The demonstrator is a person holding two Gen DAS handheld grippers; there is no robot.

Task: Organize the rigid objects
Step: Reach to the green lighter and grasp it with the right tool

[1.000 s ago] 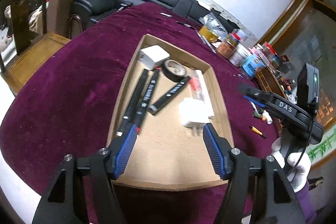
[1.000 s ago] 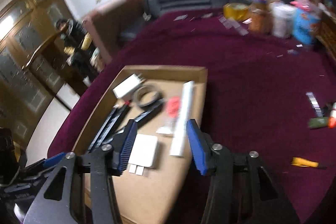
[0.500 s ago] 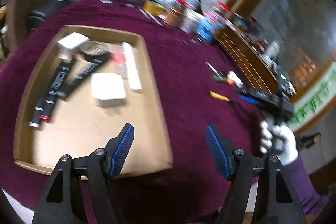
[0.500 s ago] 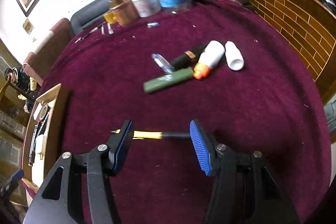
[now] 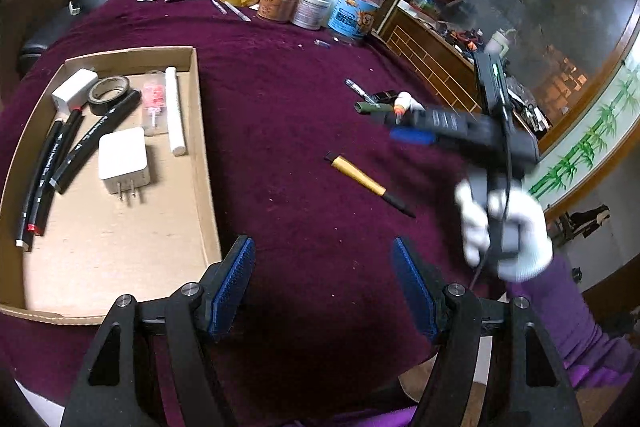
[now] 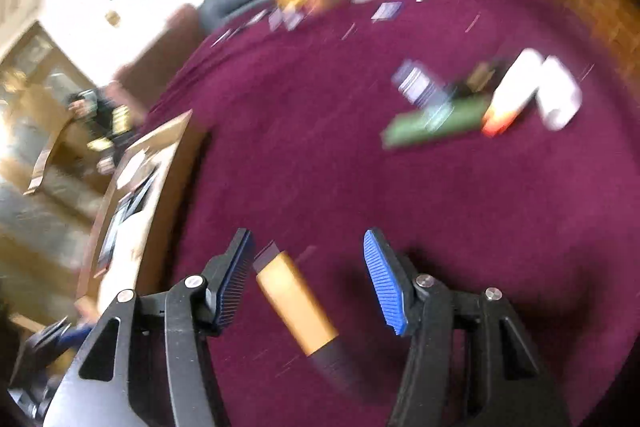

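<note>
Cardboard tray (image 5: 202, 163) holds 2 chargers (image 5: 123, 157), markers, tape; both hand-held grippers (image 5: 323, 285) (image 6: 308, 281) gape empty.

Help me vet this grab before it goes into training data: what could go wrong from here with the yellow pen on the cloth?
1. The yellow pen lies slantwise between the right gripper's open jaws, close beside one of them; closing now may pinch it off-centre or make it swing.
2. The pen looks round, so it may roll on the purple cloth.
3. The right wrist view is blurred, so aim may be off.
</note>
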